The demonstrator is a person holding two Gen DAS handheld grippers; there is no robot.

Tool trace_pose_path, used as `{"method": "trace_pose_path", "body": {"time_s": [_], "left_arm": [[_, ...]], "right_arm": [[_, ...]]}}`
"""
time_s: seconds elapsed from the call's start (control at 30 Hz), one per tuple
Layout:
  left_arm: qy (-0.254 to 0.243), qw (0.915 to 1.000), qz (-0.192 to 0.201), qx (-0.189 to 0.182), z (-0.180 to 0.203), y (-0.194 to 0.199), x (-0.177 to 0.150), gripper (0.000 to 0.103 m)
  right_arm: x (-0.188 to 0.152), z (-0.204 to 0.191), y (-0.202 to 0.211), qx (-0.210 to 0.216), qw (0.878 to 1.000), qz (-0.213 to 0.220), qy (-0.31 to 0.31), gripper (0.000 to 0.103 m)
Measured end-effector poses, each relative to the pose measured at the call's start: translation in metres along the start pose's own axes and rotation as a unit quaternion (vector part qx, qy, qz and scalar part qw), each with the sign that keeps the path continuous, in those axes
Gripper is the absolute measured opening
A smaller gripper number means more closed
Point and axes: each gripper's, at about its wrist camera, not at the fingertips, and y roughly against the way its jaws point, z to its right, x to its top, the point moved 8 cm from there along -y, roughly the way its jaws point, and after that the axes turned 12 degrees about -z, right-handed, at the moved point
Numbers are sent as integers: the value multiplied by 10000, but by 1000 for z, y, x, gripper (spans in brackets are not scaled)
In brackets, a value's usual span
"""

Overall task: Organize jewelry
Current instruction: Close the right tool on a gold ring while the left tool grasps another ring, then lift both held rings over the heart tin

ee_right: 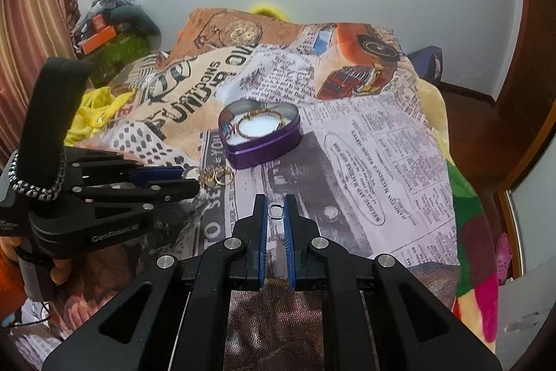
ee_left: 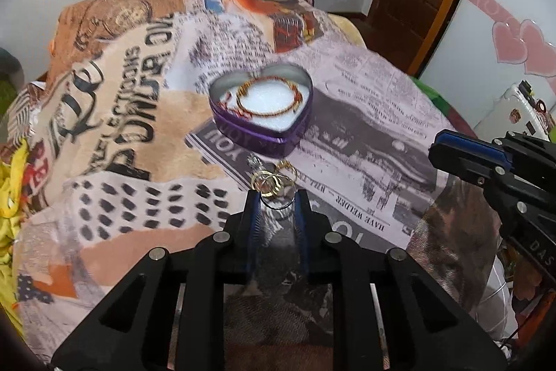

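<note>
Several gold rings lie in a small heap on the bed's printed blanket, just in front of the purple heart-shaped tin. I see the tin standing open, white padding inside, with bangles lying looped on that padding. From my right wrist view the same tin sits near the middle of the blanket, and the rings are beside its near-left corner.

My left gripper is right at the heap, its jaws apart with a moderate gap; a thin ring sits between the fingertips, though I cannot tell whether the fingers touch it. In the right view that left gripper comes in from the left with its tips meeting the rings.

My right gripper hovers over the blanket, well apart from the tin, its jaws drawn close with a narrow slot left between them. I can tell nothing is pinched there. In the left view it shows at the right edge.
</note>
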Motion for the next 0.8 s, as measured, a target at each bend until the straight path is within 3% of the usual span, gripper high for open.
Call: {"method": "trace_pose_path", "body": {"time_s": [0.37, 0.8], "left_arm": [[42, 9978, 661, 98, -8, 50, 28, 19], [48, 9964, 834, 131, -18, 49, 55, 19]], "right_arm": [[26, -8, 22, -44, 9992, 386, 85, 8], [64, -11, 17, 14, 9976, 686, 69, 8]]}}
